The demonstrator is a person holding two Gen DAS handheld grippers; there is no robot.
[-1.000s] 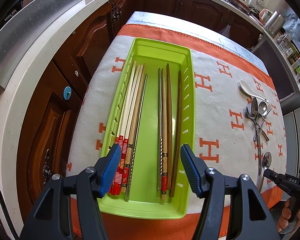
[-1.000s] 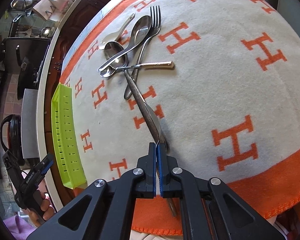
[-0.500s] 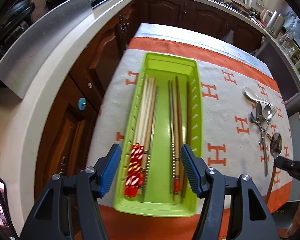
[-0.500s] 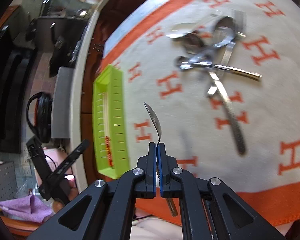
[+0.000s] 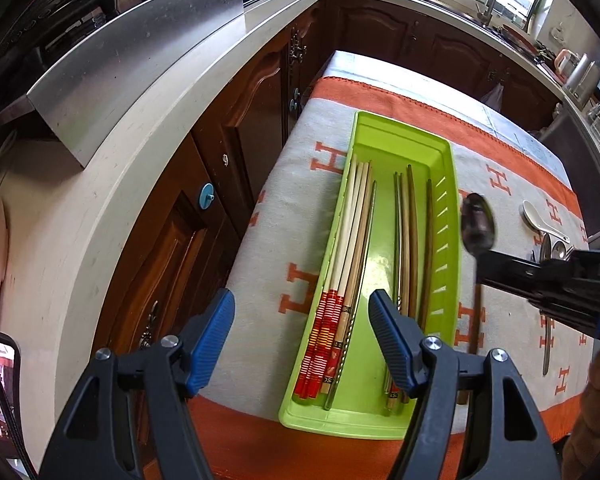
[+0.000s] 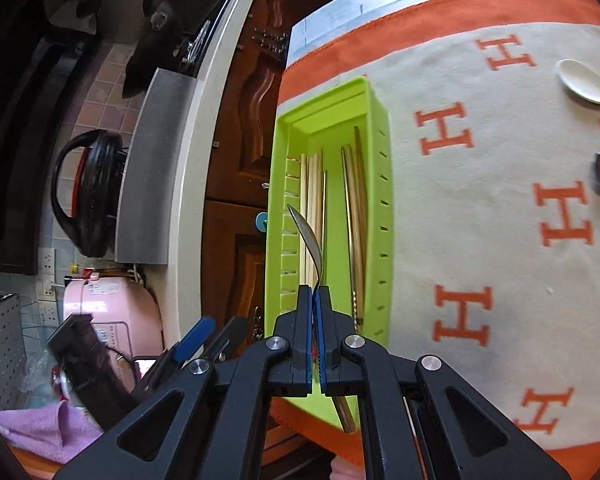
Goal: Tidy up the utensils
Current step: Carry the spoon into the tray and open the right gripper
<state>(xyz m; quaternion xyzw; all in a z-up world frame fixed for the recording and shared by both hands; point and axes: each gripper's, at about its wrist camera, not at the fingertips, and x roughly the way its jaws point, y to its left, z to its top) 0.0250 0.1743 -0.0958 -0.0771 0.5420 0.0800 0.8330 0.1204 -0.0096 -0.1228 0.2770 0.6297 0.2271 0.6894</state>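
A lime-green slotted tray (image 5: 444, 216) lies lengthwise on an orange-and-cream cloth. Pale chopsticks with red ends (image 5: 352, 232) fill its left side and darker ones (image 5: 410, 224) its right. My left gripper (image 5: 300, 300) hovers above the tray's near end, its jaws opening with nothing between them. My right gripper (image 6: 315, 294) is shut on the handle of a metal spoon (image 6: 310, 236). The spoon is held in the air over the tray (image 6: 382, 184). In the left wrist view the spoon's bowl (image 5: 477, 224) hangs by the tray's right wall.
A white ceramic spoon (image 5: 538, 218) and a pile of metal cutlery (image 5: 552, 248) lie on the cloth to the right. Dark wooden cabinets and a pale countertop (image 5: 120, 152) run along the left. A pink appliance (image 6: 112, 304) stands beyond the counter.
My right gripper has lifted the spoon off the cloth and swung it left, from the cutlery pile to above the tray. The left gripper has drifted left and its jaws stand slightly wider.
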